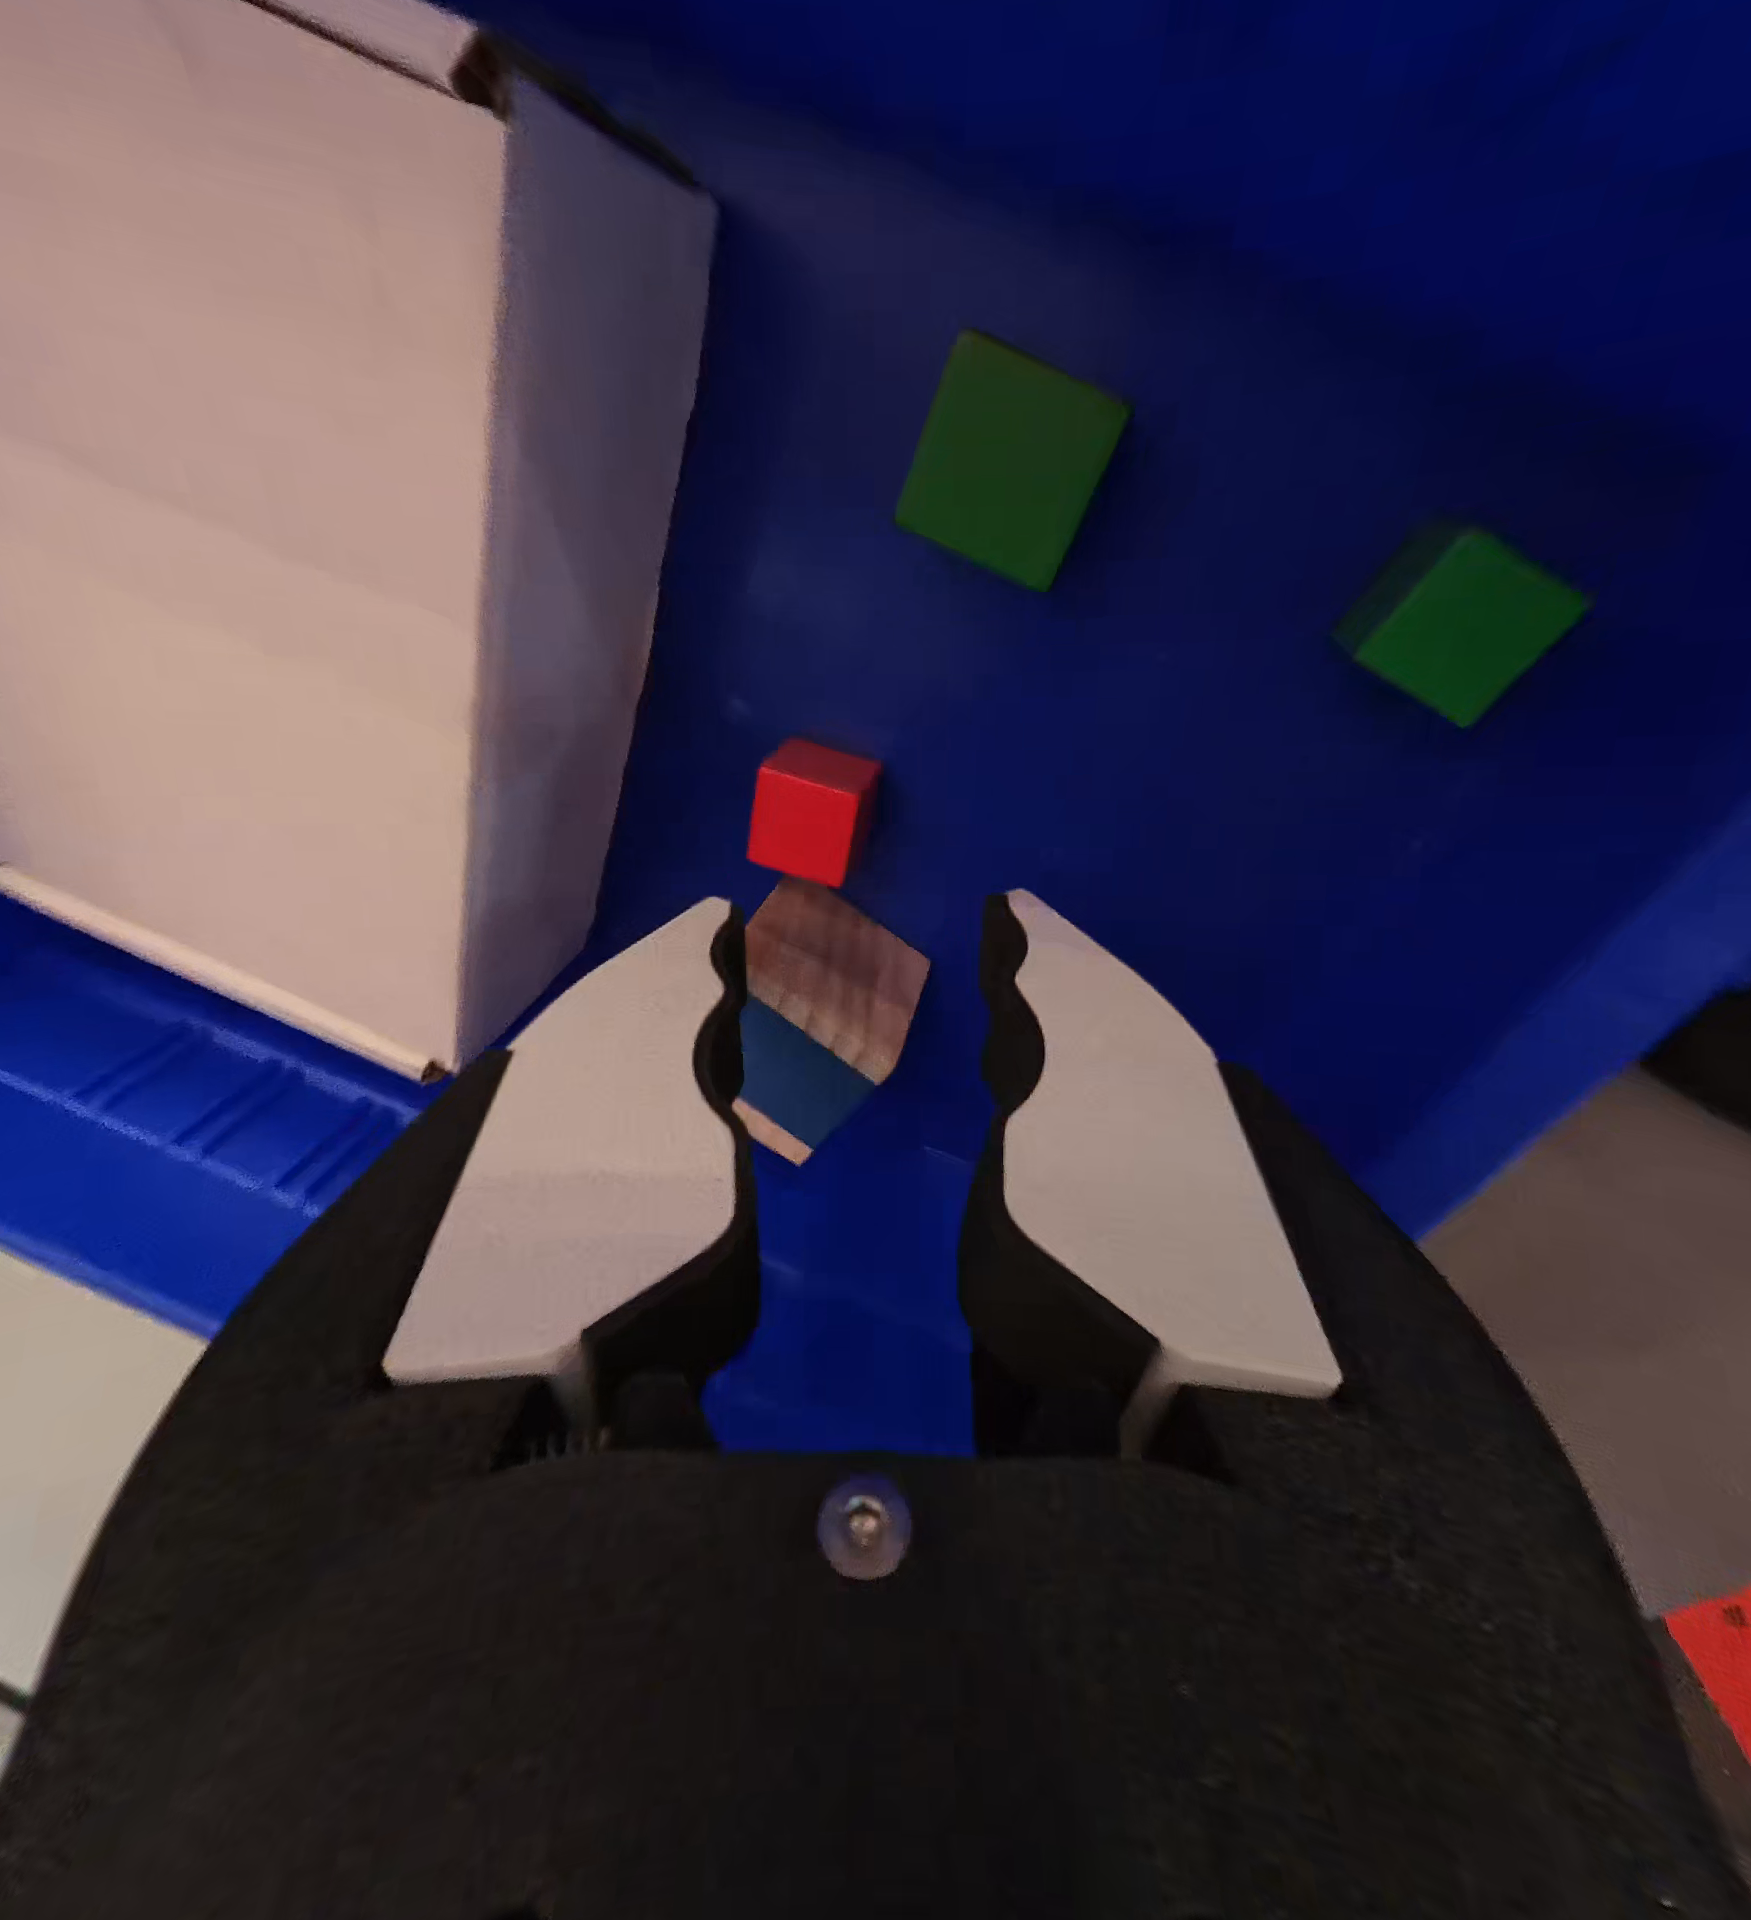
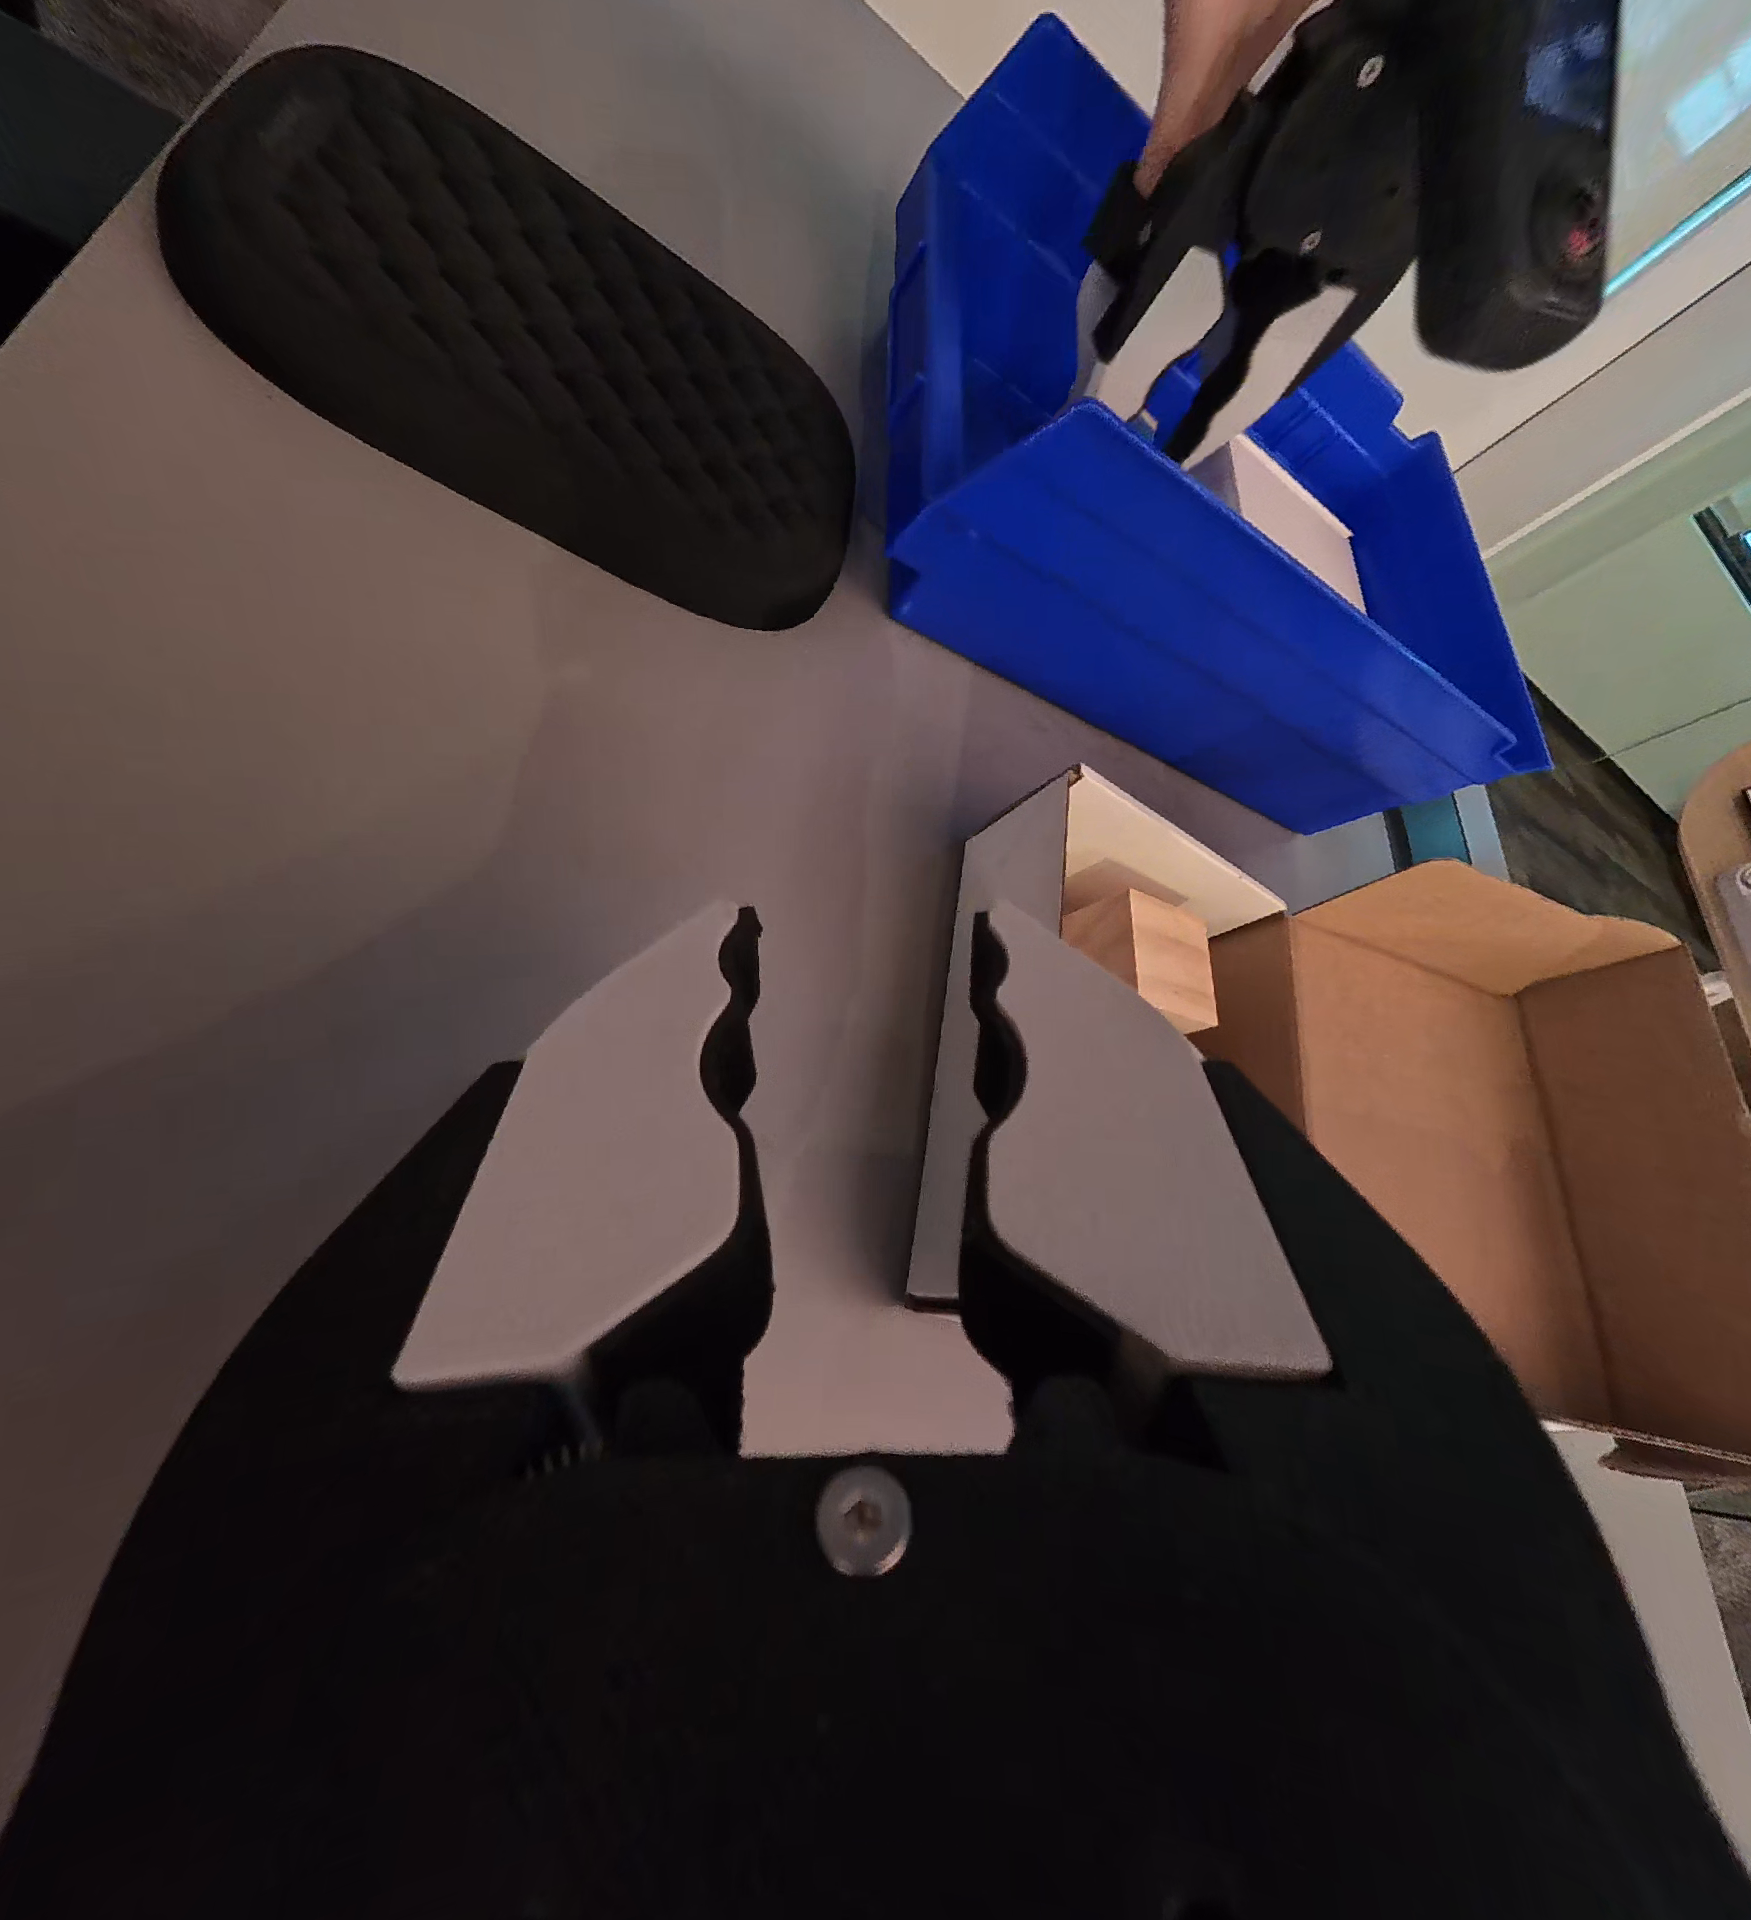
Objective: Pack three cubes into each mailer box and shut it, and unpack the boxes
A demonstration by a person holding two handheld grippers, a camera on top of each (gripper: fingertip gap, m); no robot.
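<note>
In the left wrist view my left gripper (image 1: 863,904) is open above the floor of a blue bin (image 1: 1214,935). A wooden cube with a blue face (image 1: 829,1023) lies below and between the fingers, close to the left one. A small red cube (image 1: 811,812) sits just beyond it. Two green blocks (image 1: 1011,462) (image 1: 1463,623) lie farther off. A shut white mailer box (image 1: 227,520) fills the bin's left side. My right gripper (image 2: 863,916) is open, beside the wall of an open white mailer box (image 2: 938,1091) holding a wooden cube (image 2: 1151,956).
The open box's brown lid (image 2: 1473,1091) lies spread to the right. A black ridged pad (image 2: 497,332) lies on the grey table at the far left. The blue bin (image 2: 1162,644) stands behind the open box, with the left gripper (image 2: 1193,436) reaching into it.
</note>
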